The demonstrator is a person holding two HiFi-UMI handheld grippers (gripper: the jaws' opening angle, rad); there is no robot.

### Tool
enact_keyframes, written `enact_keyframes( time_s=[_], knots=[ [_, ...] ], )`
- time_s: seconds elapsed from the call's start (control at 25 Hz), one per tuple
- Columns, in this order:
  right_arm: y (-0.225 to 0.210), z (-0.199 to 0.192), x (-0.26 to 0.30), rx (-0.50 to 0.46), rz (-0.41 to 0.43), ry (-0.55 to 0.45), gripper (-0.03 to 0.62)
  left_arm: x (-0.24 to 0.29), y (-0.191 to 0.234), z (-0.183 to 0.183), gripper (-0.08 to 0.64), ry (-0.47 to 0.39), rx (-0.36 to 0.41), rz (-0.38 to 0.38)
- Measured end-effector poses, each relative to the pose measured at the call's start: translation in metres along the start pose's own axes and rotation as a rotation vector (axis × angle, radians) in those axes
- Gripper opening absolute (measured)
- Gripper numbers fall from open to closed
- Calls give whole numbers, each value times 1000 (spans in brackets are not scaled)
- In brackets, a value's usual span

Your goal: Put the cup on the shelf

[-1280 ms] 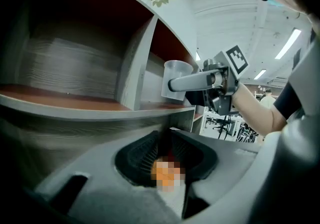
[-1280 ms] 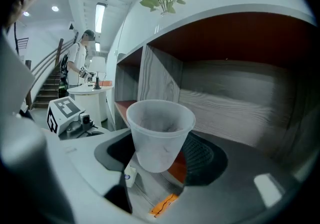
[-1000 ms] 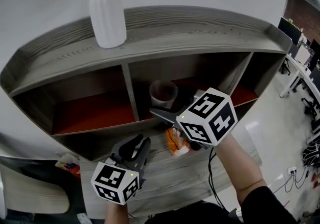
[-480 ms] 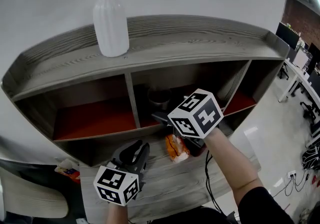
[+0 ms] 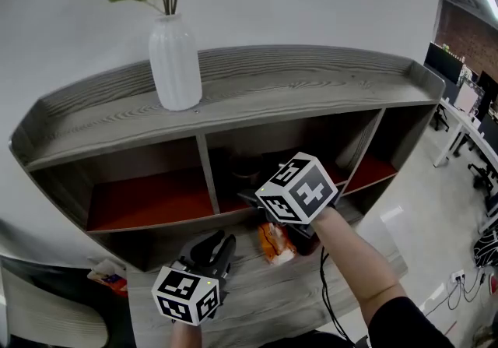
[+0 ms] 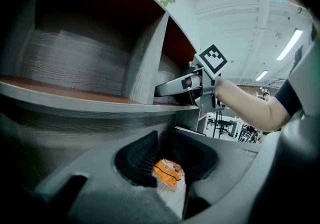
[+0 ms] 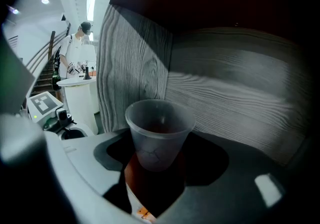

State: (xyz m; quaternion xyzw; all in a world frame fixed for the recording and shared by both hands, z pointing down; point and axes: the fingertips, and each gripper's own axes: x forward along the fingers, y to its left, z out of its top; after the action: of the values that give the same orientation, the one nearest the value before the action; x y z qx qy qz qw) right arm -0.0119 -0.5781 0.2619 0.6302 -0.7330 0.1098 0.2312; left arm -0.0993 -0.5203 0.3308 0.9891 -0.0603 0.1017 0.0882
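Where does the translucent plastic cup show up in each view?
Head view: translucent plastic cup dim, mostly hidden, in the middle compartment, right of the upright grey wood-grain divider.
Left gripper view: pale patch just past that divider.
Right gripper view: centre, held in the right gripper.
Shared landmark: the divider.

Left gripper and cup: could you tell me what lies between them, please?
An orange packet, then the shelf's front edge, in the left gripper view.

We find the shelf's middle bay taken up by the right gripper and its cup, with the upright divider close on their left. The left bay's red floor lies open; a vase occupies the top board's left half.
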Motion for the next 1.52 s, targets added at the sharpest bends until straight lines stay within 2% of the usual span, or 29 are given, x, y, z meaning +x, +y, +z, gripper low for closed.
enact_keyframes(
  time_s=[0.12,0.24,0.52,0.68,0.88,1.36,1.52],
  knots=[
    [0,0,0,-11,-9,-5,305,1,-2,1,84,-2,3,-3],
    [-2,-1,-2,-6,-17,-16,368,1,-5,1,86,-1,-6,-11],
    [-1,4,-29,16,-52,-126,371,0,-9,2,89,-8,-6,0],
    [1,4,-53,19,-88,-213,322,1,-15,10,80,-48,-16,28],
    [5,-8,-88,49,-89,-286,273,8,-36,14,50,-67,-15,6],
    [6,-62,-146,158,-100,-411,143,19,-76,5,-6,-85,-61,19],
    [8,-90,-147,211,-100,-406,94,16,-81,-4,-6,-87,-103,27]
  ],
)
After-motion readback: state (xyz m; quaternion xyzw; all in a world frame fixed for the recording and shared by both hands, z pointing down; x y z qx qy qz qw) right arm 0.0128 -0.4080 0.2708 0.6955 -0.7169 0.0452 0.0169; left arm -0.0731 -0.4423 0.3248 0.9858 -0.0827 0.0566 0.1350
